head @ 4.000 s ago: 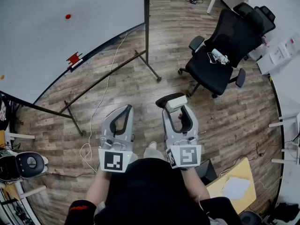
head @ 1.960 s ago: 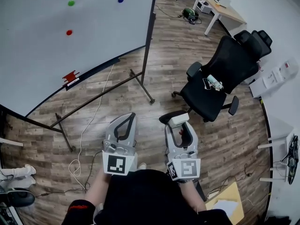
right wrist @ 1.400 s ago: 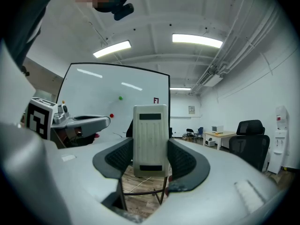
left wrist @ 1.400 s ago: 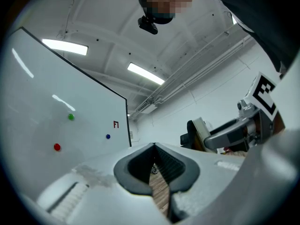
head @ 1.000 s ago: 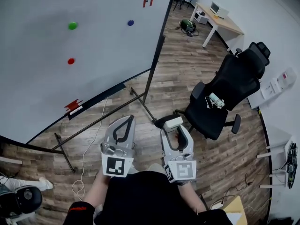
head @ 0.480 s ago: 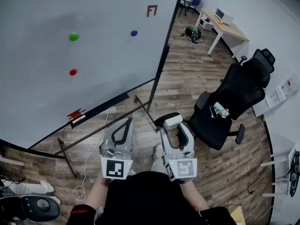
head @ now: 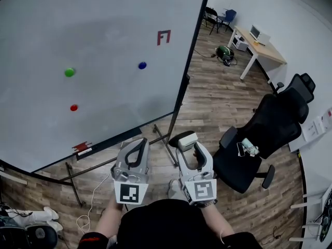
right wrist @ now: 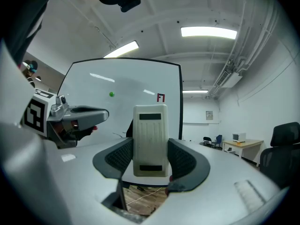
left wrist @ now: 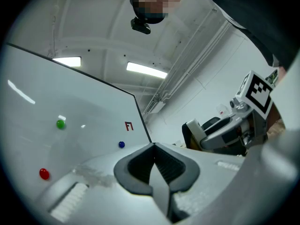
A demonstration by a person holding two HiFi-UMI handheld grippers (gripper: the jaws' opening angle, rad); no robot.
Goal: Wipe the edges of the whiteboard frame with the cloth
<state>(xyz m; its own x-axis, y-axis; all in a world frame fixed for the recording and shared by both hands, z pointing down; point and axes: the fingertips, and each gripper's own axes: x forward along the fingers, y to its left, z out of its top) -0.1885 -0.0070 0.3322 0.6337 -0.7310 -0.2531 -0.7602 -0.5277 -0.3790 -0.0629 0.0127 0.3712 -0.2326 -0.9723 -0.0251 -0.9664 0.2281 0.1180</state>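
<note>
- The right gripper (right wrist: 150, 161) has its jaws squeezed on a pale cream ribbed plastic block with two dark stripes (right wrist: 150, 139). It looks like a board eraser, not a soft cloth, and I see no cloth anywhere.
- The left gripper (left wrist: 153, 165) has its jaws pressed together with nothing in them.
- Both grippers sit low, close to the person's body. They are well apart from the big white whiteboard (head: 104, 25) and its thin black frame (head: 194, 45). I think no wiping has started yet.
- The block sticks far up out of the jaws. If it is pushed hard on the frame, it could tip, slip out and drop onto the brown wooden floor (head: 218, 97).
- The frame is very thin. The block could slide off it onto the white part, near the round blue magnet (head: 142, 65) or the red letter mark (head: 164, 37).
- The board's black metal stand legs (head: 167, 150) lie just ahead of the feet. A step closer could mean a trip, or a bump that shakes the board.
- The black office chair (head: 264, 134) is near on the right. A wide arm swing could hit it.
</note>
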